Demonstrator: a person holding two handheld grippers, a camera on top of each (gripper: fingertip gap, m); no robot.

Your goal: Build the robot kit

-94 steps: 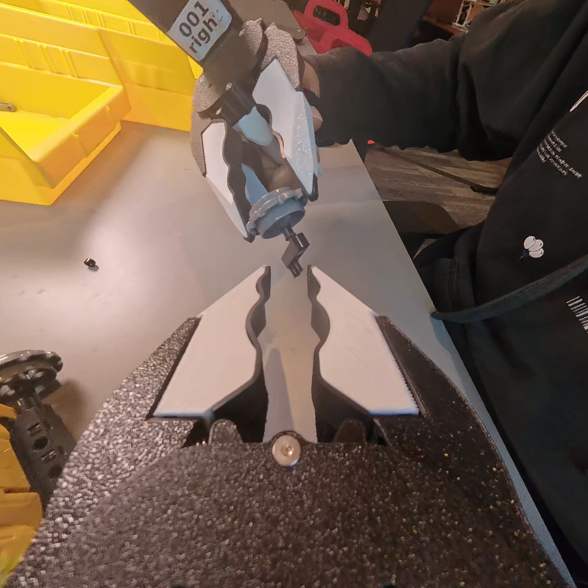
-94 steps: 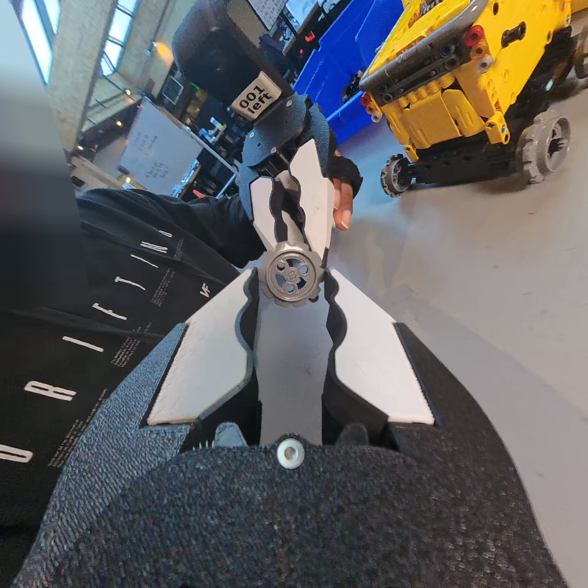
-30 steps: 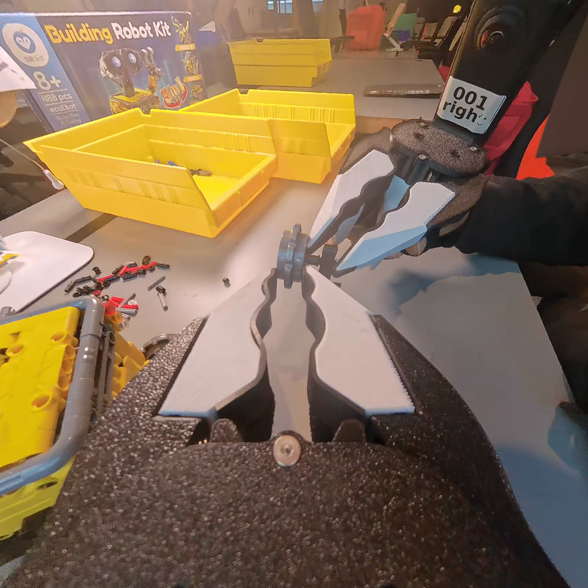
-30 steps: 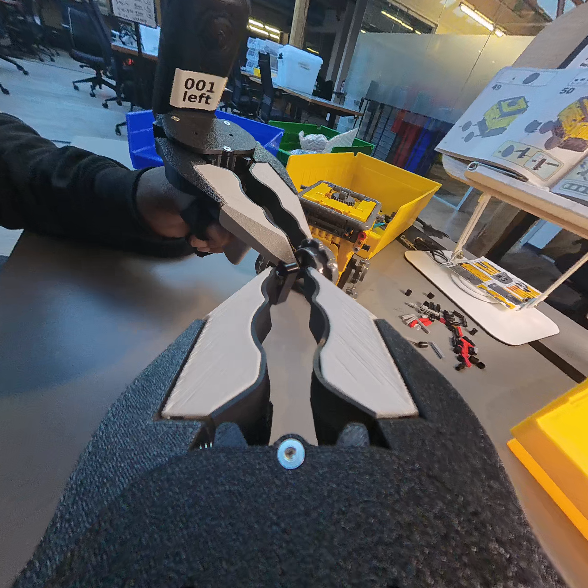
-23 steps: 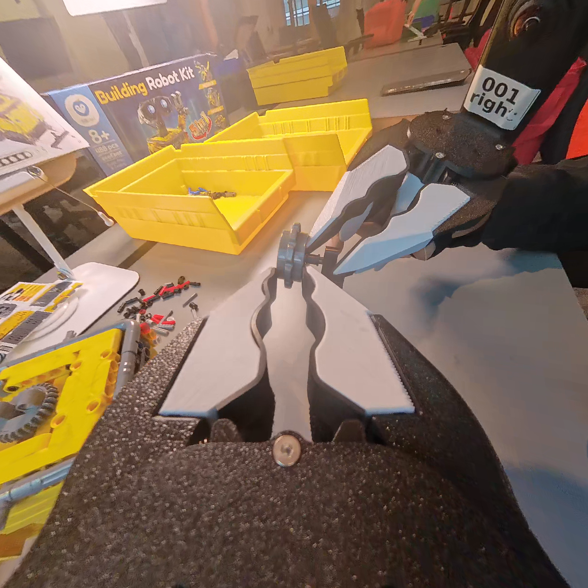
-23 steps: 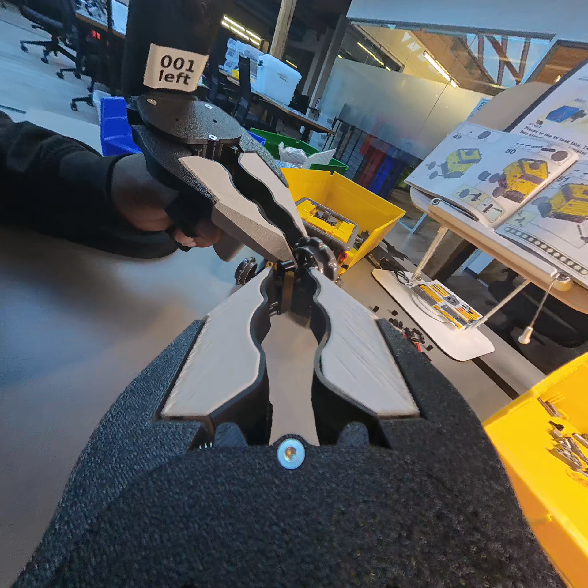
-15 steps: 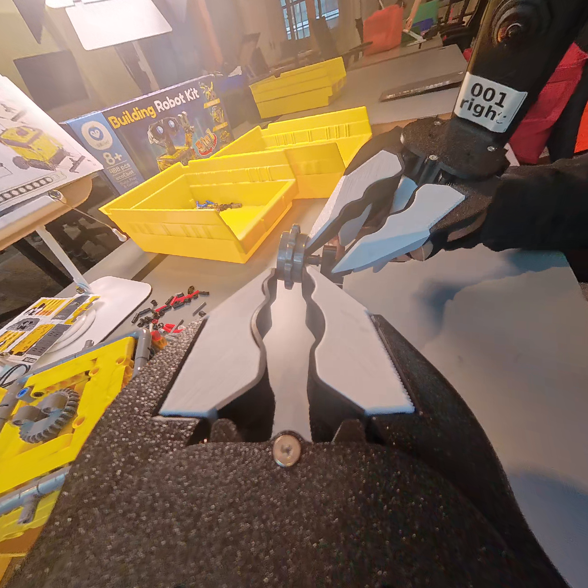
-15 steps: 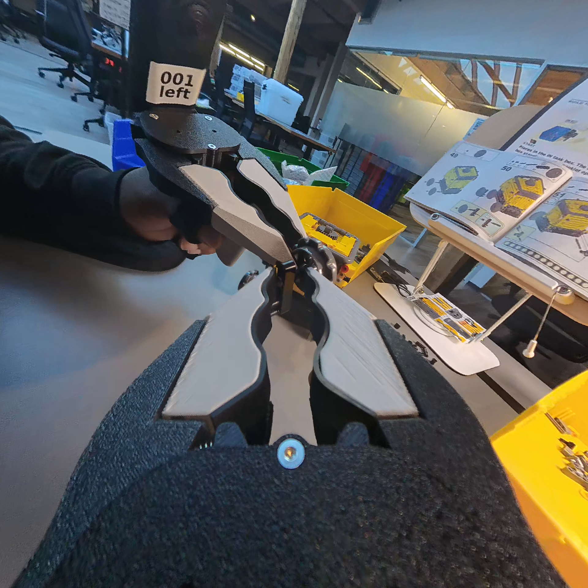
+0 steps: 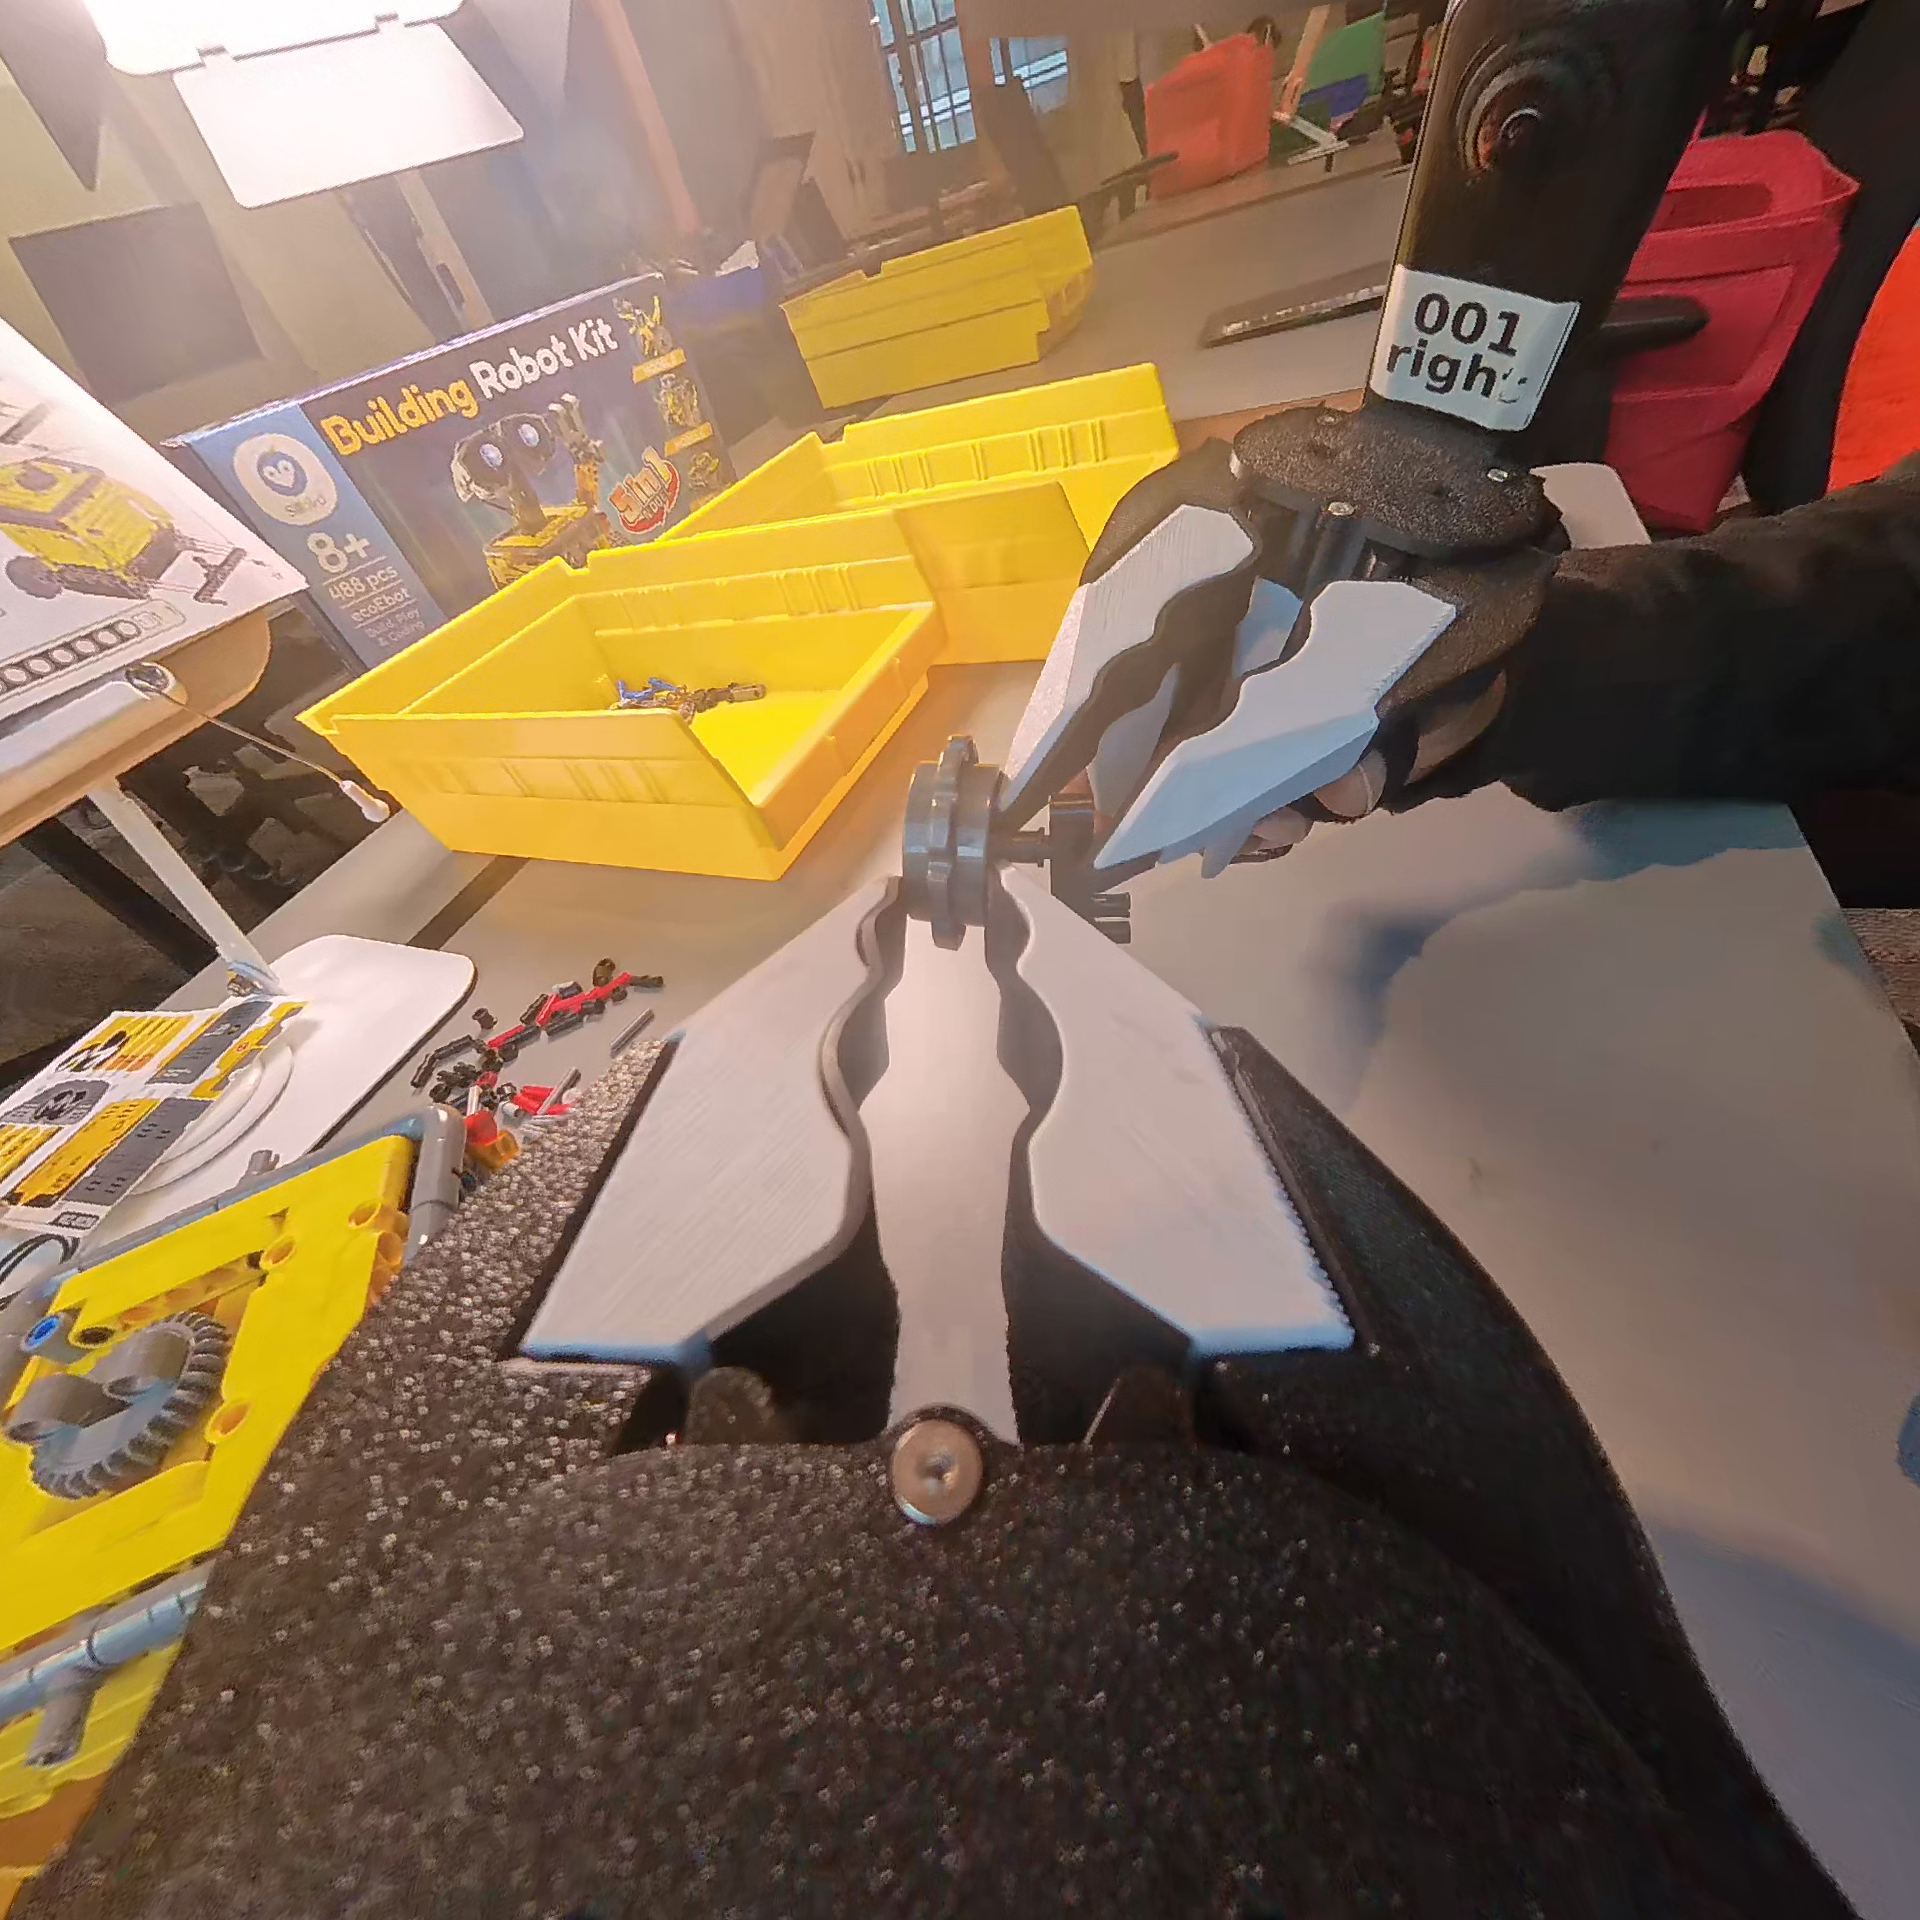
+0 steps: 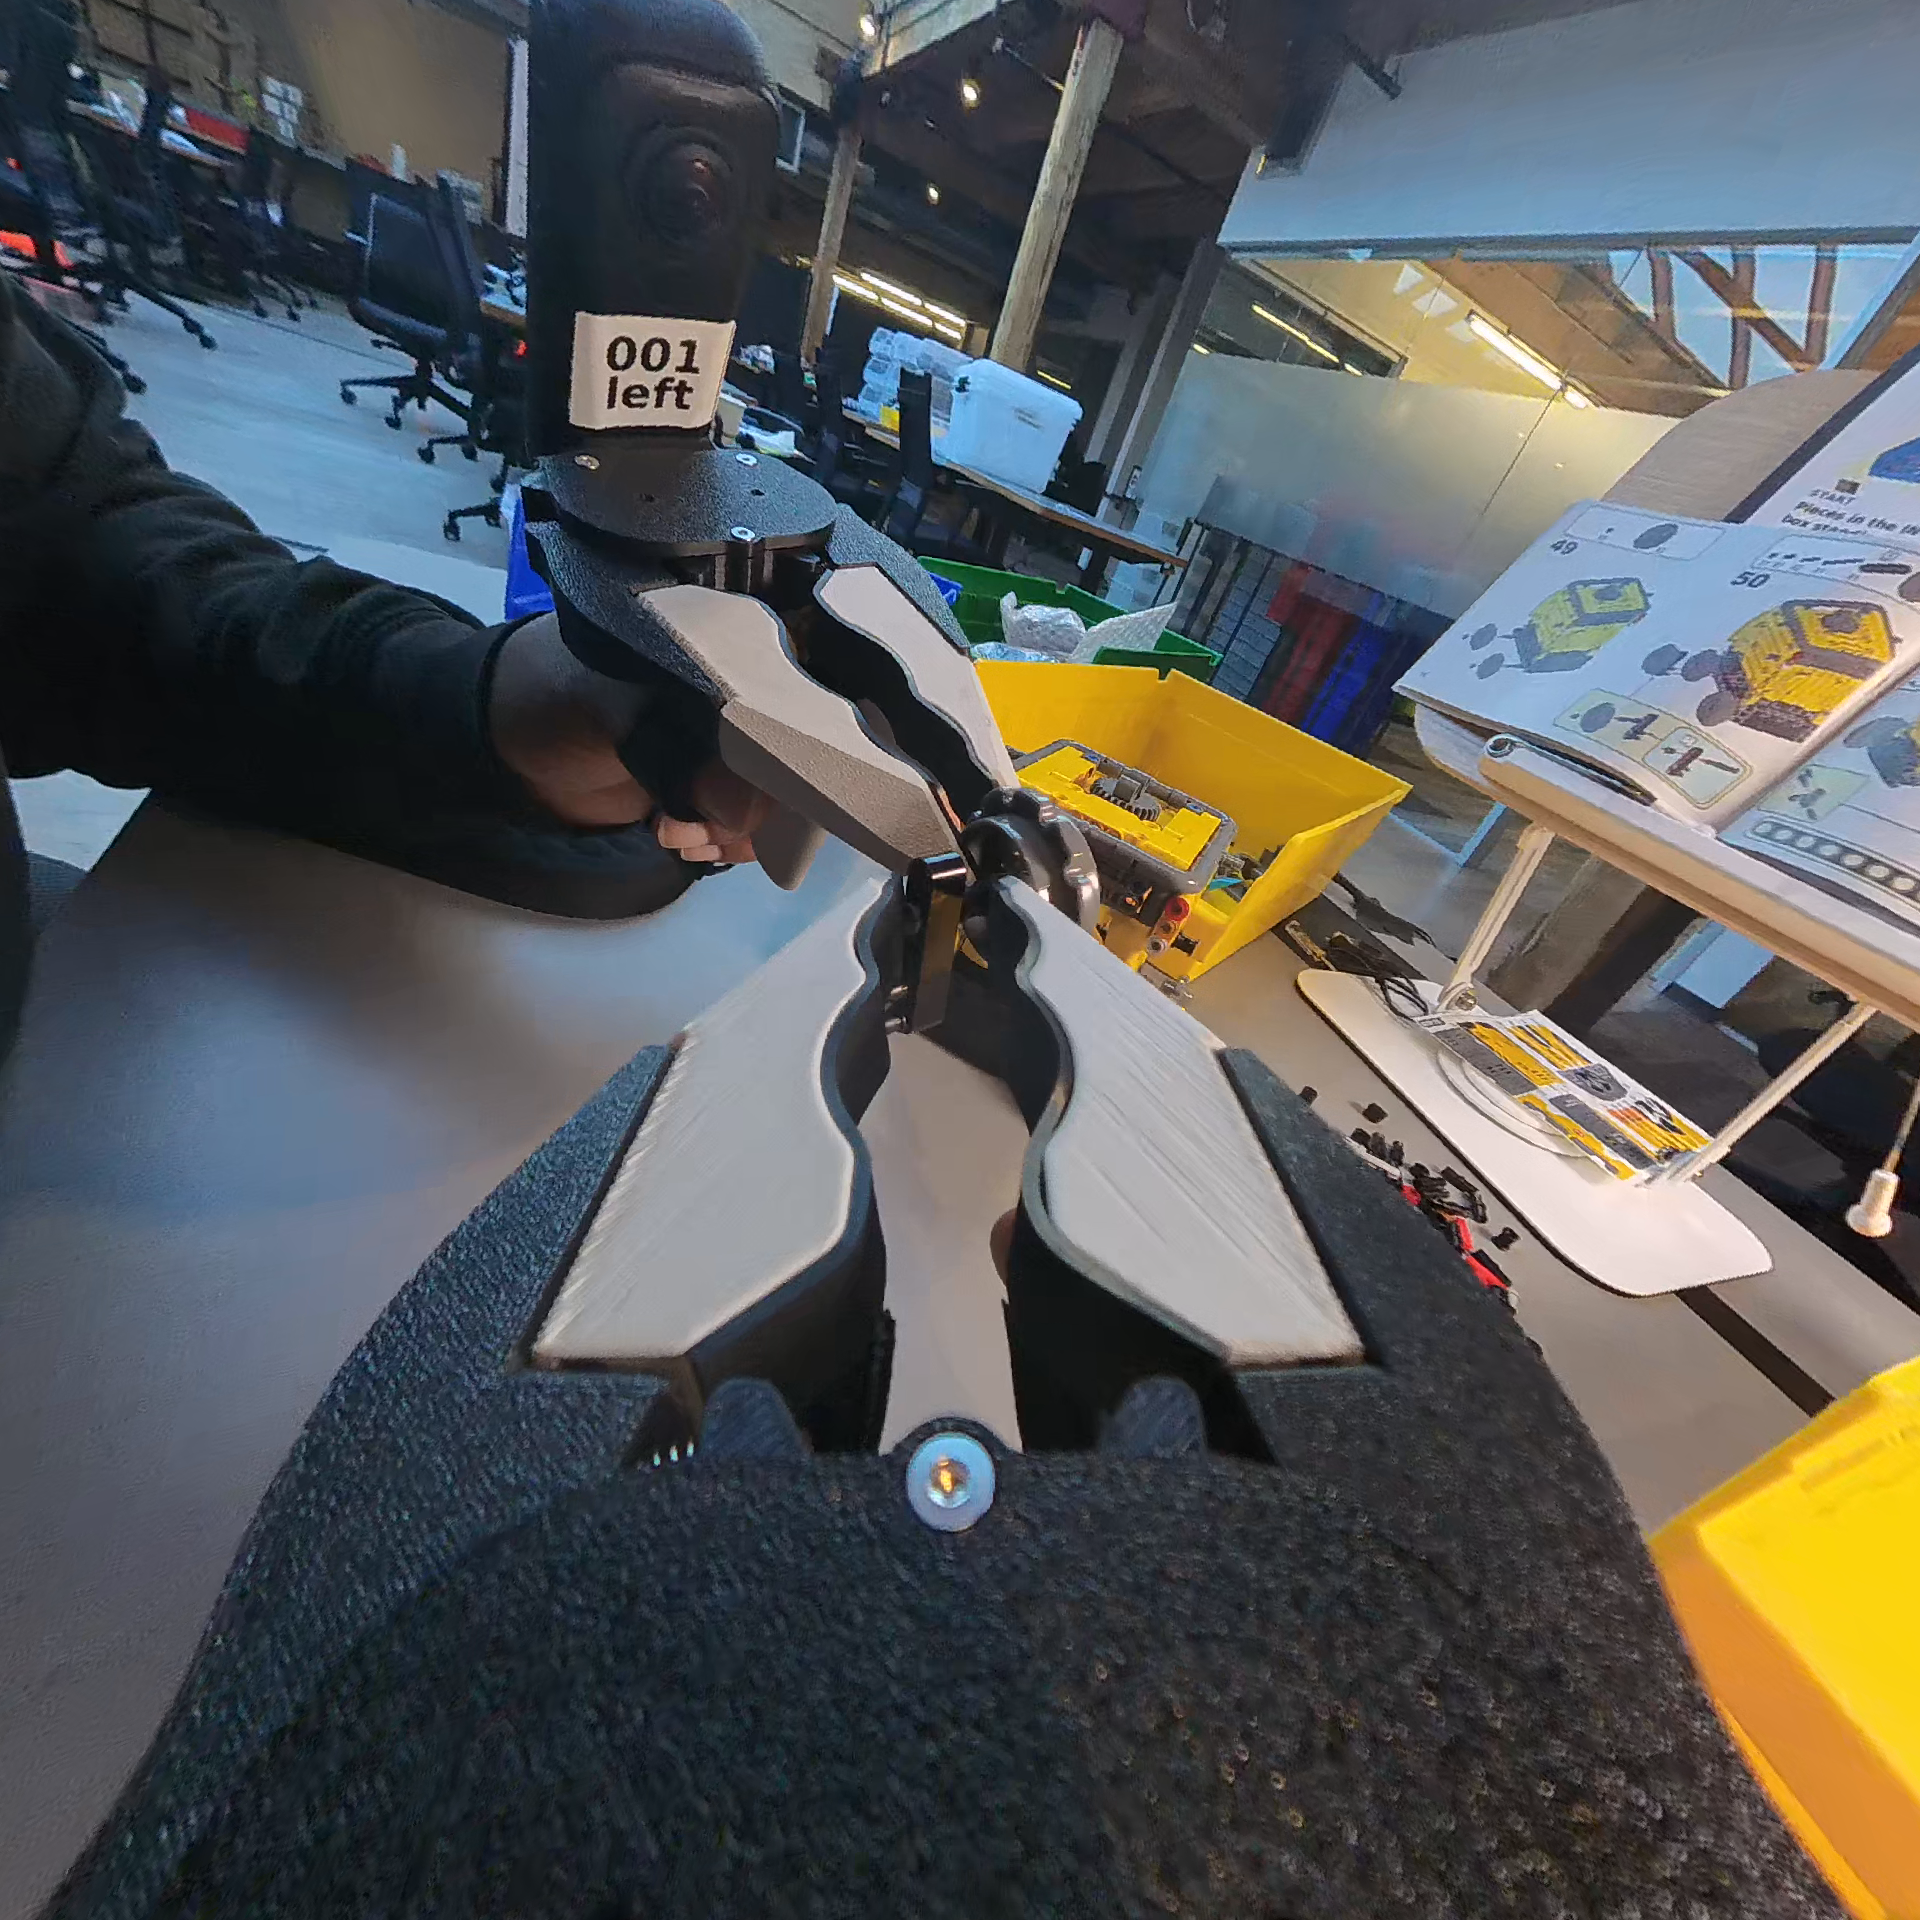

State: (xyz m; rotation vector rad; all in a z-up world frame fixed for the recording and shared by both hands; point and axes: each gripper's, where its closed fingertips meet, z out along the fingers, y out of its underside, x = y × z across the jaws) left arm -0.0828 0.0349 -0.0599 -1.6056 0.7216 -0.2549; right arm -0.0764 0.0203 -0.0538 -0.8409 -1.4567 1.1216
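Where the left wrist view looks along its fingers, the left hand-held gripper [image 9: 951, 894] is closed on a grey wheel [image 9: 940, 831], pinched edge-on at the fingertips. A thin black axle [image 9: 1023, 844] runs from the hub rightward to a black connector [image 9: 1081, 857], which sits between the tips of the right hand-held gripper [image 9: 1049, 826]. A yellow bin [image 9: 582, 727] lies ahead and left; loose pins [image 9: 530, 1039] lie on the desk [image 9: 1507, 1143] to the left, near a yellow model [image 9: 156, 1351].

In the right wrist view, the right hand-held gripper [image 10: 951, 914] is closed on the black connector [image 10: 925, 945], held upright between the tips. The wheel [image 10: 1029, 847] sits just beyond, in the left hand-held gripper [image 10: 977, 821]. A manual [image 10: 1683, 665] stands on a rack to the right.

The wheel appears to be light, rigid moulded plastic with a notched rim that offers purchase. The axle is slender and likely to bend or slip out under side load; hold at rim and connector body.
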